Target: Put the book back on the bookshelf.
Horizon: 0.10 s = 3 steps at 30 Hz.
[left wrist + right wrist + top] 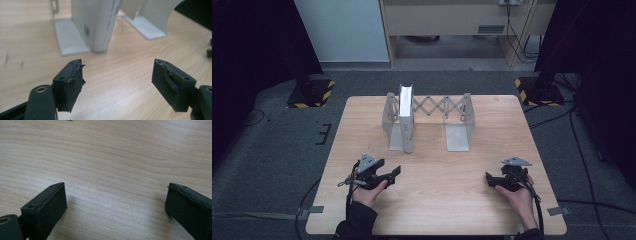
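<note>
A white book (407, 117) is seen standing upright on the table (437, 175), set against the left plate of a grey expanding bookend rack (428, 122); the right plate (460, 127) stands well apart from it, joined by a scissor lattice at the back. In the high view the left gripper (393, 175) is held low over the near left part of the table, pointed toward the rack and set apart from the book. Its jaws are spread, and nothing is held between them. In the left gripper view (117, 80) the book's spine (106, 25) and the foot of the left plate (68, 37) are shown just ahead of the jaws, with bare wood between. The right gripper (488, 180) is held low at the near right of the table, pointed leftward and kept well away from the rack. In the right gripper view (116, 202) its jaws are shown wide apart over bare wood grain, and nothing is pinched between them.
</note>
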Motion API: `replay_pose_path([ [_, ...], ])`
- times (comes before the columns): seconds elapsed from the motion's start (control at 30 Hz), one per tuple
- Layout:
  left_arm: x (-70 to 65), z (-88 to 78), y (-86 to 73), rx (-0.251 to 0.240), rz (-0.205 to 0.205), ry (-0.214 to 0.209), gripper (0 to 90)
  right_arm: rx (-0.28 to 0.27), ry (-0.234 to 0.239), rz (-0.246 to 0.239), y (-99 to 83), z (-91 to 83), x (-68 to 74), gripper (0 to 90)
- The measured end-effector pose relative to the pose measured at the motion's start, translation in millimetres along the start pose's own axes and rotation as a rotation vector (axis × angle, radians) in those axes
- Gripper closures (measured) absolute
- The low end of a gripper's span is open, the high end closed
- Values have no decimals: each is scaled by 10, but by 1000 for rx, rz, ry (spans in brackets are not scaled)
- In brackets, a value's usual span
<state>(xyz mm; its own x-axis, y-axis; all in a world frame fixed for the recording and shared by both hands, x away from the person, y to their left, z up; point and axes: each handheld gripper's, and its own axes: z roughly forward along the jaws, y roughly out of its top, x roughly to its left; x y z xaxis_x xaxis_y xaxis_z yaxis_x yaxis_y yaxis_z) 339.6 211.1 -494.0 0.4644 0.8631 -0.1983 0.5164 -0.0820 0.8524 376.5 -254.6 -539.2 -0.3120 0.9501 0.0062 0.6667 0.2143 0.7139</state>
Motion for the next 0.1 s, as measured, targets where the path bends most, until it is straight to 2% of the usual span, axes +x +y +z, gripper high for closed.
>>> replay_pose_path([
  [0.1,44,-44,-76,16,-2,15,229,0,0,0,0,0,0,42],
])
